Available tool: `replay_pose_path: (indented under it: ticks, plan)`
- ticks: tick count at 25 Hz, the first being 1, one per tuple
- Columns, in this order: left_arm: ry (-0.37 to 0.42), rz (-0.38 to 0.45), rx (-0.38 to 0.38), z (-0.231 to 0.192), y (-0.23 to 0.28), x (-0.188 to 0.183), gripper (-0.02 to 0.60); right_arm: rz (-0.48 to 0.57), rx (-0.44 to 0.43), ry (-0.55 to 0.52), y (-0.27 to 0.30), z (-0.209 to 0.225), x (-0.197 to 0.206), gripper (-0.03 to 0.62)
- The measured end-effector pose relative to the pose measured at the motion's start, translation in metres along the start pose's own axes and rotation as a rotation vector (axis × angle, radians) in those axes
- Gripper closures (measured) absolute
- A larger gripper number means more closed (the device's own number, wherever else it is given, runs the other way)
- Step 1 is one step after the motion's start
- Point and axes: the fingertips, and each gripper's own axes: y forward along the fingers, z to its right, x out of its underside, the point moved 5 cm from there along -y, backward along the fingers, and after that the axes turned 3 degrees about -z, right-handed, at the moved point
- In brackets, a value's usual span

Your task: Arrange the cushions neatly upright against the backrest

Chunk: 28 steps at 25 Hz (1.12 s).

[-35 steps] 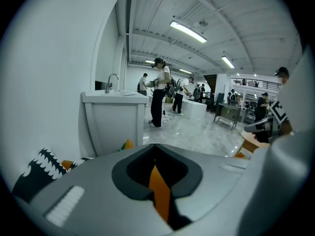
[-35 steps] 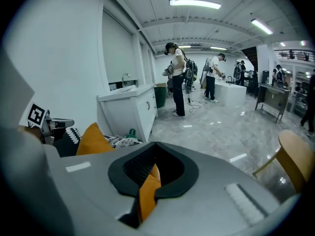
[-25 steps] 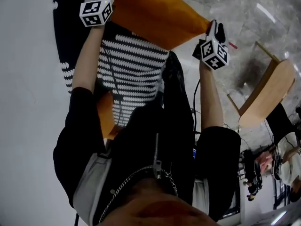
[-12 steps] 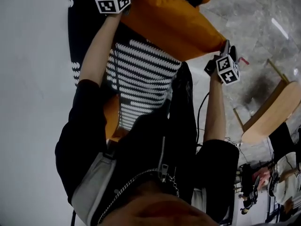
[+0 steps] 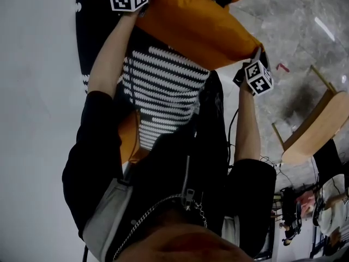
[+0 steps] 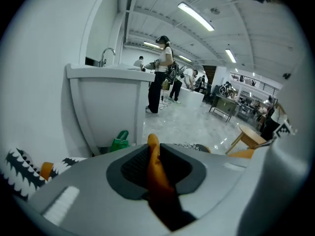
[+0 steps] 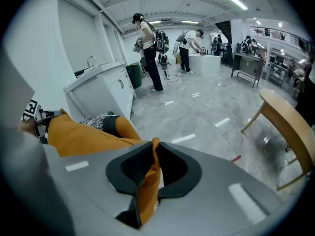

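Orange cushion (image 5: 196, 23) is stretched between both tongs, lying across the upper edge of the black-and-white striped cushion (image 5: 163, 91) in the head view. The left tongs (image 6: 153, 159) have just been closing and now pinch a fold of its orange fabric at one corner. The right tongs (image 7: 152, 163) have likewise just been closing and pinch the opposite corner. To the right of the striped cushion lies grey marble floor (image 5: 289, 31).
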Motion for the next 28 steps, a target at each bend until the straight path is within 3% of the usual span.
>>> replay_pose_path:
  ticks: [4, 14, 23, 28]
  plan:
    - [0.067, 0.009, -0.072, 0.003, -0.022, 0.007, 0.529, 0.01, -0.013, -0.027, -0.002, -0.008, -0.001, 0.557]
    - [-0.049, -0.005, -0.265, -0.001, -0.156, 0.056, 0.537, 0.047, -0.178, -0.216, -0.024, -0.051, -0.021, 0.563]
    - [-0.279, 0.024, -0.484, 0.057, -0.294, 0.155, 0.54, 0.034, -0.314, -0.411, -0.041, -0.09, -0.023, 0.563]
    - [-0.411, 0.064, -0.613, 0.123, -0.373, 0.234, 0.54, 0.038, -0.411, -0.559, -0.058, -0.121, -0.015, 0.563]
